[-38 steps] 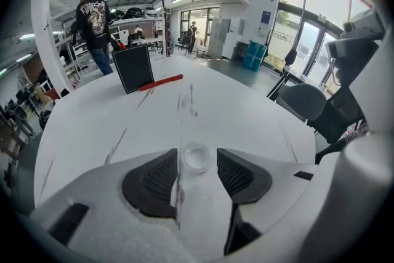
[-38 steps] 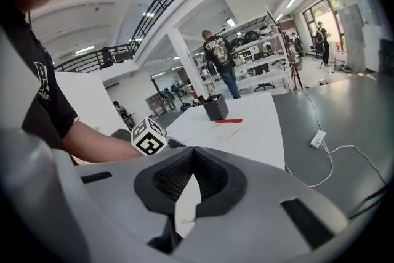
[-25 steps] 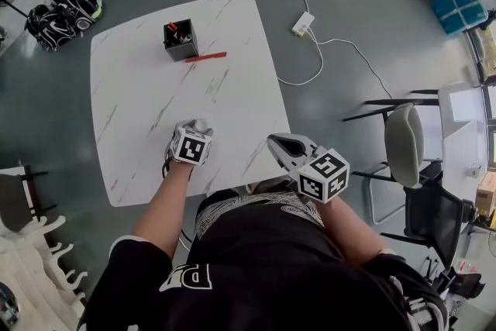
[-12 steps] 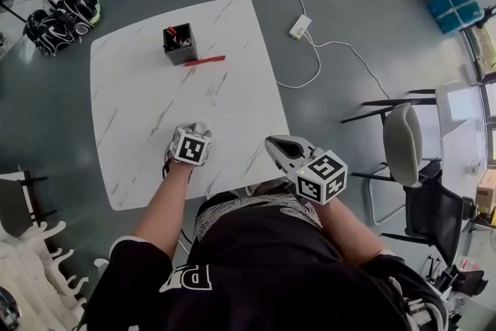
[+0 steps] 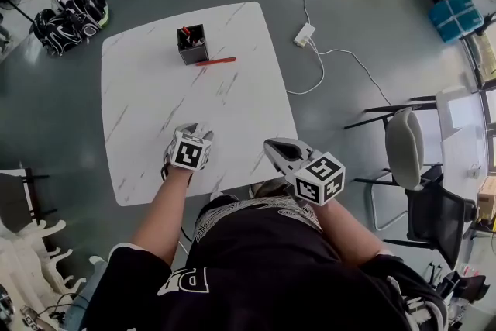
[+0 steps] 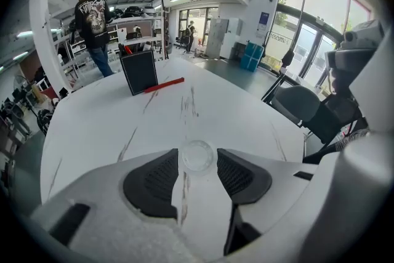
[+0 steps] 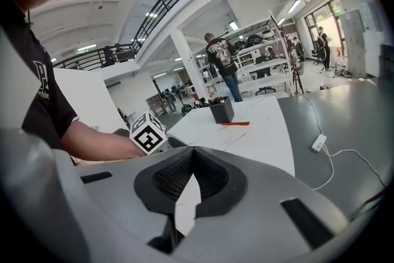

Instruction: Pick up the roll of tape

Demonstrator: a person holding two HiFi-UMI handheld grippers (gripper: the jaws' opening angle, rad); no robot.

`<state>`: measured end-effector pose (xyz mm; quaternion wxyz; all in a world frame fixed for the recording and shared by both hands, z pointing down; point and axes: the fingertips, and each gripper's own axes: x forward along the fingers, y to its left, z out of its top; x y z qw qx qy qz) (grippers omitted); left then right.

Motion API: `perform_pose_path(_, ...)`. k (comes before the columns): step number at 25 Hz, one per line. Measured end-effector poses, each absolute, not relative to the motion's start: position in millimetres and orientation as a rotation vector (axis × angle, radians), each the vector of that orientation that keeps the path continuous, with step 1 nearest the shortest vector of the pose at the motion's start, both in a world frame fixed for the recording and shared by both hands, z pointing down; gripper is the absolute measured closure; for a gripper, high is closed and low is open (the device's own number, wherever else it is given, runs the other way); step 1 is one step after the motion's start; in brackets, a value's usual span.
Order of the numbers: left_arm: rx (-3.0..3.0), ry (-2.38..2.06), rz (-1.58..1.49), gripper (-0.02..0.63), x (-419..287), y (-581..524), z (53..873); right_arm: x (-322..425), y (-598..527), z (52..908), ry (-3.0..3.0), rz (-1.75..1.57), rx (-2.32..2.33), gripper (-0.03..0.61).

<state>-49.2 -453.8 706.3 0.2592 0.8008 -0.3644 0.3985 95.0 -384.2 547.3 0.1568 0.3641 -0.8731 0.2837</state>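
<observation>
The roll of tape (image 6: pixel 197 156) is a small clear ring, pinched between the tips of my left gripper's dark pads (image 6: pixel 152 182) just above the white marble table (image 6: pixel 111 126). In the head view the left gripper (image 5: pixel 198 129) hangs over the table's near edge, and its body hides the tape there. My right gripper (image 5: pixel 271 145) hovers past the table's near right corner. Its pads (image 7: pixel 212 178) meet at the tips with nothing between them, so it is shut.
A black pen holder (image 5: pixel 192 44) with a red pen (image 5: pixel 215 61) beside it stands at the far side of the table (image 5: pixel 155 89). A power strip (image 5: pixel 304 34) and its cable lie on the floor to the right. A grey chair (image 5: pixel 407 145) is at right, bags (image 5: pixel 70 12) at far left.
The left gripper has risen a little over the table's near edge. The right gripper has drifted slightly left. The head view itself has shifted.
</observation>
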Motion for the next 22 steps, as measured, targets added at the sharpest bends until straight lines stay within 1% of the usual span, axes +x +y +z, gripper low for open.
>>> perform_pose_path(7,2.221,-1.001,0.902,0.403,-68,-424,655,53,-365,541,-2.532,0.758,0.974,0.574)
perform_pose_path(16,2.303,-1.008,0.735,0.403,-105,-379,591,0,-330,532,-2.558,0.676,0.898,0.574)
perform_pose_path(22,2.381,-0.987,0.647,0.403,-118,-341,553,-27,-308,524,-2.589,0.646,0.898,0.574)
